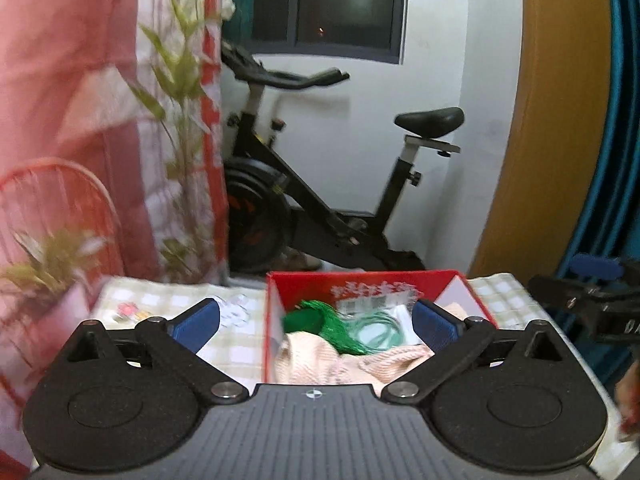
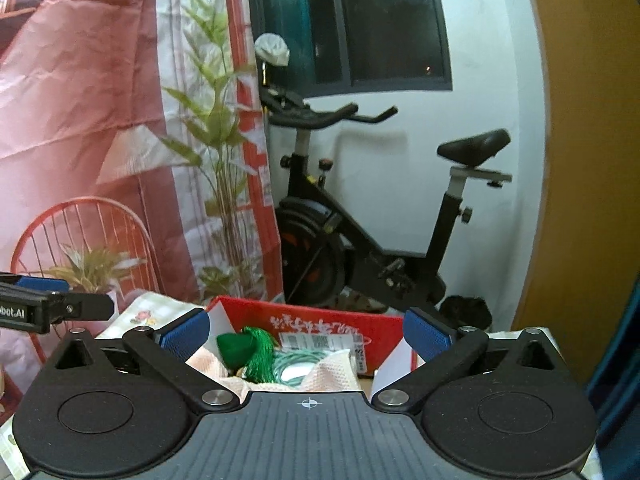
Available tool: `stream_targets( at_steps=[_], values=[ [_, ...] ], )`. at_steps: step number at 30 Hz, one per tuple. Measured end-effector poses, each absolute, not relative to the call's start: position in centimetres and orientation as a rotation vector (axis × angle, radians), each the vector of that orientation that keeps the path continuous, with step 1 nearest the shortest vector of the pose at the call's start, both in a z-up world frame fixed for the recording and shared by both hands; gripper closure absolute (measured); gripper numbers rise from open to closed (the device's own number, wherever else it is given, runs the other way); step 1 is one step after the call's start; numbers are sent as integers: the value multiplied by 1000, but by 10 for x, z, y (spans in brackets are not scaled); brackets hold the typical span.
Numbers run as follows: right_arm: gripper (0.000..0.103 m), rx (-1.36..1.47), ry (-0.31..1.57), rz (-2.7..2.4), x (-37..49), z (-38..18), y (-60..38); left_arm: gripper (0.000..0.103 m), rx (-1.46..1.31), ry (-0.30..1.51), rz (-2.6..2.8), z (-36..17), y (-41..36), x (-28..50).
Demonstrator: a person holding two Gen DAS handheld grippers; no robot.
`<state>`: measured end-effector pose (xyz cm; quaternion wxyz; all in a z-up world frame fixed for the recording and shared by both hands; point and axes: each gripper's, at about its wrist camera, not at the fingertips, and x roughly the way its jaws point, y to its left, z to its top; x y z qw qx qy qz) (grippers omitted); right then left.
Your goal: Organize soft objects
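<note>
Checked tablecloth (image 1: pixel 168 304) bears red box (image 1: pixel 280 280) | pink cloth (image 1: pixel 320 360), green tassel (image 2: pixel 256 348) gathered inside | left gripper (image 1: pixel 316 318), right gripper (image 2: pixel 306 334) spread wide, empty, above box.

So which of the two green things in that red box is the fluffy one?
The dark green tassel, a bundle of hanging threads on the pink cloth. The other, a pale green cord, is a thin coiled loop beside it in the red box.

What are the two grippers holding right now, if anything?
Nothing. The left gripper and right gripper both stand wide open above the red box, its pink cloth untouched.
</note>
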<state>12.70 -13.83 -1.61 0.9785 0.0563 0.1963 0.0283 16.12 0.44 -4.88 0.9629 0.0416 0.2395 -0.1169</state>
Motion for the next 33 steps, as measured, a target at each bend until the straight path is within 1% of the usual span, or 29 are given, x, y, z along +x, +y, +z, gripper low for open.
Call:
stream_targets(
  at_steps=[13, 18, 25, 33],
  values=[
    [0, 139, 329, -21, 48, 33, -128, 0, 160, 367, -185, -1, 5, 82],
    [0, 157, 298, -37, 13, 48, -124, 0, 144, 348, -191, 14, 7, 59],
    [0, 144, 299, -59, -20, 65, -118, 0, 151, 312, -187, 24, 2, 27],
    [0, 135, 292, -96, -38, 71, -116, 0, 132, 285, -158, 31, 6, 17]
  ],
)
